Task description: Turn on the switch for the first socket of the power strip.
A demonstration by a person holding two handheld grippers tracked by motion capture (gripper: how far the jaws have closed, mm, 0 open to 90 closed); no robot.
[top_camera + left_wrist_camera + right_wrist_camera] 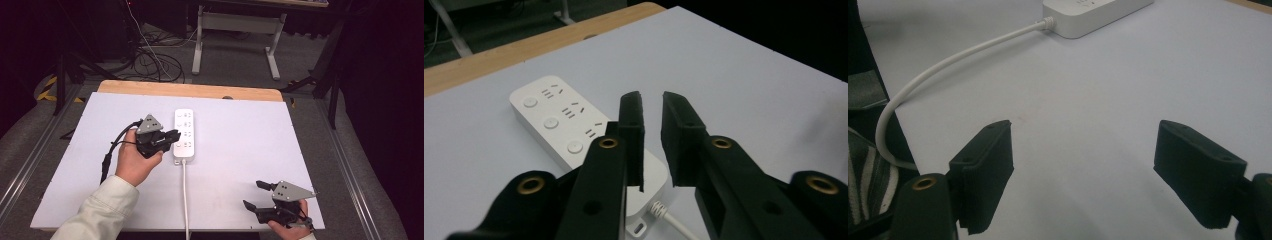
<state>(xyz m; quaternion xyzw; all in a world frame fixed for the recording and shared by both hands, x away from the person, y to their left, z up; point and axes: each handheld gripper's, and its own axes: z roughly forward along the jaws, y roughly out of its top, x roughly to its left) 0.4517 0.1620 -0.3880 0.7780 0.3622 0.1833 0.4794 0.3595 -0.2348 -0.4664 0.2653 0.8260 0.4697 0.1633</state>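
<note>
A white power strip with a row of round buttons lies lengthwise in the middle of the white board, and its white cord runs to the near edge. My left gripper hovers at the strip's left side, over its near end. In the left gripper view the strip lies under the left gripper, whose jaws stand a narrow gap apart with nothing between them. Near the front right corner my right gripper is wide open and holds nothing. The right gripper faces bare board, with the strip's end and cord beyond.
The white board rests on a wooden table whose far edge shows. Behind it are loose cables on the floor and the legs of another table. Metal rails run along both sides.
</note>
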